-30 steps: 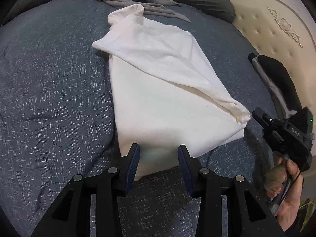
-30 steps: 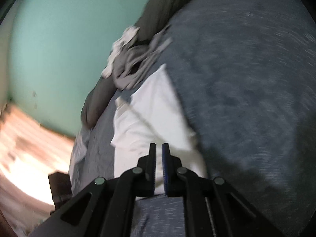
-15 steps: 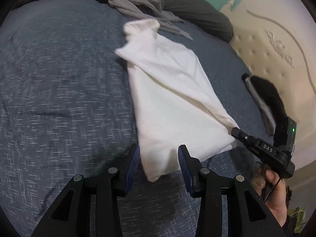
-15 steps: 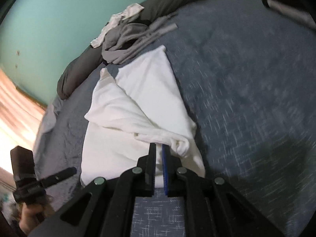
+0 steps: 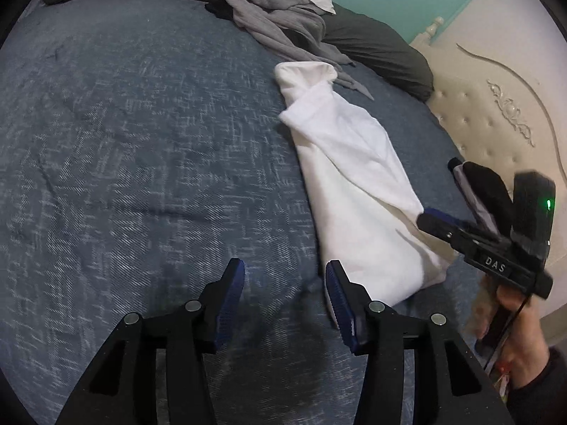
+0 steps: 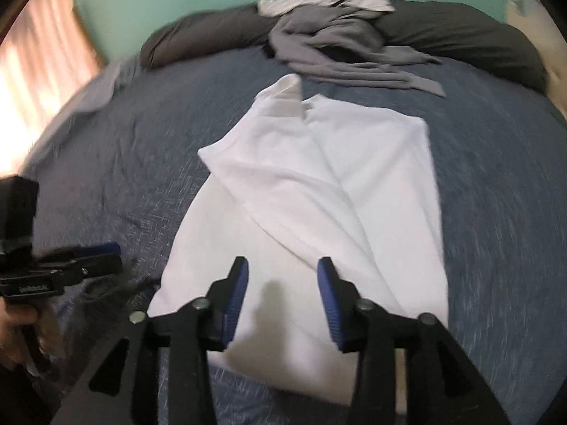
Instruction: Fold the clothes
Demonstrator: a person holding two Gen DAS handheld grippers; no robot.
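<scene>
over blue bed cover (image 5: 124, 141), left tongs (image 5: 285, 283) parting, nothing between. just right, partly folded white garment (image 6: 319, 194) lying flat along bed. above its near end, right tongs (image 6: 282, 281) parting too, empty. behind, grey clothes pile (image 6: 329, 42).

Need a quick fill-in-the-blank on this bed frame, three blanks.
1. The white garment lies on a ____ bedspread.
2. The gray clothes pile rests against a dark ____.
3. Neither the left gripper nor the right gripper holds ____.

Missing words: blue; pillow; anything
</scene>
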